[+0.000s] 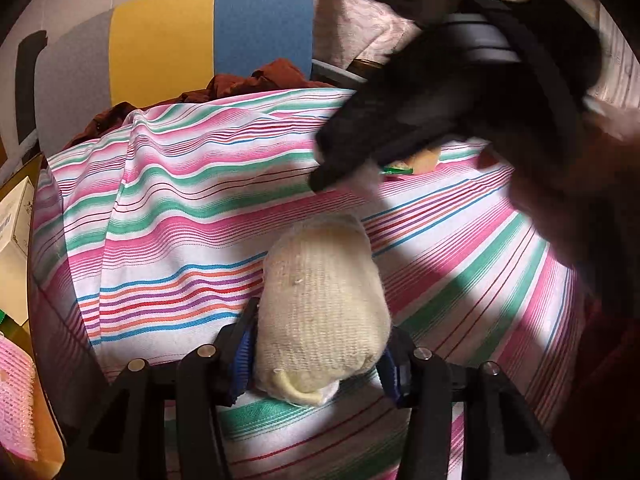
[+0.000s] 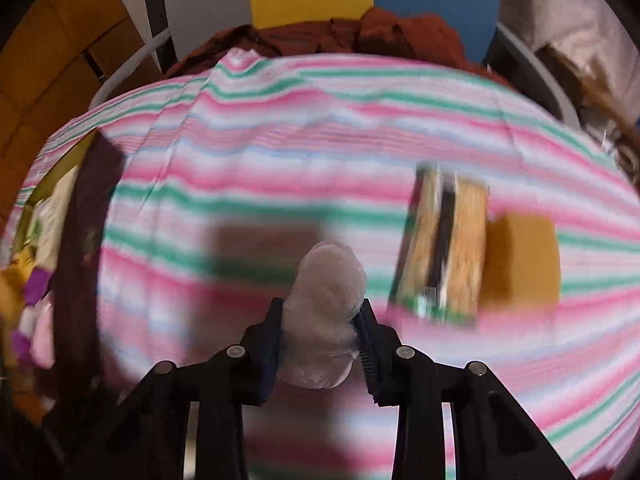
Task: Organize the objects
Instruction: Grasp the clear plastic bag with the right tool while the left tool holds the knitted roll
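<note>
Table cover: a striped cloth (image 1: 192, 200) in pink, green, white, blue and red spreads ahead of the tongs, creased at its far edge.
Chair: beyond the cloth's far edge stands a chair back (image 1: 172, 40) in grey, yellow and blue panels.
Draped fabric: a rust-brown cloth (image 2: 400, 32) is heaped between chair and table.
Left of the tongs: yellow-brown panelling (image 2: 52, 60).
Light: bright patches and hard dark shadows fall across the cloth.

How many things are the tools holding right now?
2. The left tool squeezes a cream knitted sock over the striped cloth. The right tool squeezes a crumpled clear plastic wad. Nothing more seems held.
</note>
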### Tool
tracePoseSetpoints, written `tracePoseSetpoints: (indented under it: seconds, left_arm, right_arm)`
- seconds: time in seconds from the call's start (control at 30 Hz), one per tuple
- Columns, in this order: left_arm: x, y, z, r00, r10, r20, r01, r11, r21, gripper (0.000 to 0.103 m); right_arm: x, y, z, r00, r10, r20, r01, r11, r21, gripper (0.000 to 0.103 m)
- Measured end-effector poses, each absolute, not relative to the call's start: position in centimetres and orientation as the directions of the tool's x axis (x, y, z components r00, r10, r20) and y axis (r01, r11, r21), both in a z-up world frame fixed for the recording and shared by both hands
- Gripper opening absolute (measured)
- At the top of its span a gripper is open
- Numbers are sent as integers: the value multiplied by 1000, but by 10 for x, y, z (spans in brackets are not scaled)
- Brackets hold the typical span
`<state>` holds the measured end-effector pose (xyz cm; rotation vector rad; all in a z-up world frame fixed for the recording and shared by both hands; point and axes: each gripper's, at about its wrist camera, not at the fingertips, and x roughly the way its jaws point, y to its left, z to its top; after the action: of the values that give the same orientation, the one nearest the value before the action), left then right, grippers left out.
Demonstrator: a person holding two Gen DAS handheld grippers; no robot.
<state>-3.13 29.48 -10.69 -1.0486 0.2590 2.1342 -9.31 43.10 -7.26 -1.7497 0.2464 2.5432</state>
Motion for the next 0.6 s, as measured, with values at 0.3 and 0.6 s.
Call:
tracePoseSetpoints:
  seconds: [0.3,0.6]
  left_arm:
    - [-29,295,-105,-365,555,-748,-709,-686,-163,65]
    - [-28,303,-104,-354,538,-765,-724,-676,-140,76]
  right_arm:
    - [-58,452,-89,-318,-20,-948,-249,-963,104,35]
    - [-63,456,-91,-329,-20,-944,-223,-970,99,35]
